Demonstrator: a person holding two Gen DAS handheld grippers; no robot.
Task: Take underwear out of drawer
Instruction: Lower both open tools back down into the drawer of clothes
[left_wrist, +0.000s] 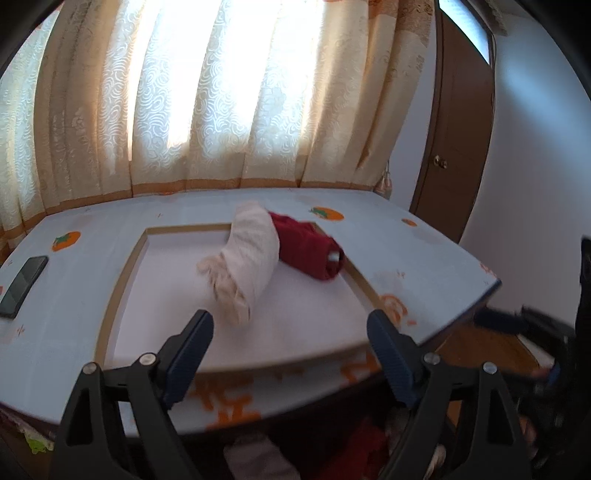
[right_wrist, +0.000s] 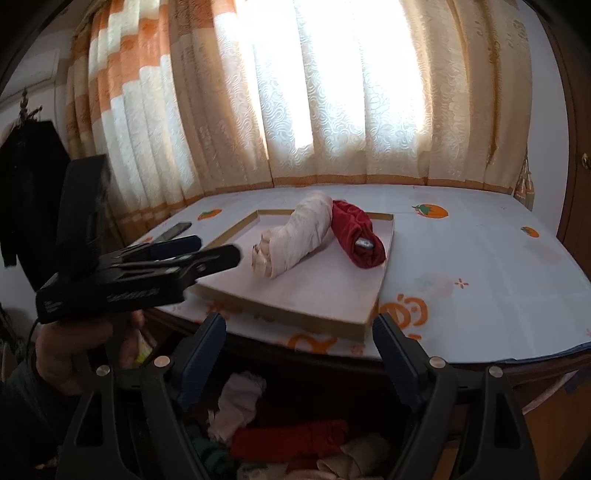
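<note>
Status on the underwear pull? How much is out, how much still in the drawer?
Done: two rolled pieces, a cream roll and a red roll, lie in the shallow tray on the tabletop. In hand: nothing; the left tongs and right tongs are both open and empty. Left: the open drawer below the table edge still holds several pieces, red, cream and pale ones among them.

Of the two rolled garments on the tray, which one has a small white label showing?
The dark red roll, on the right side of the tray. The cream roll beside it shows no label.
</note>
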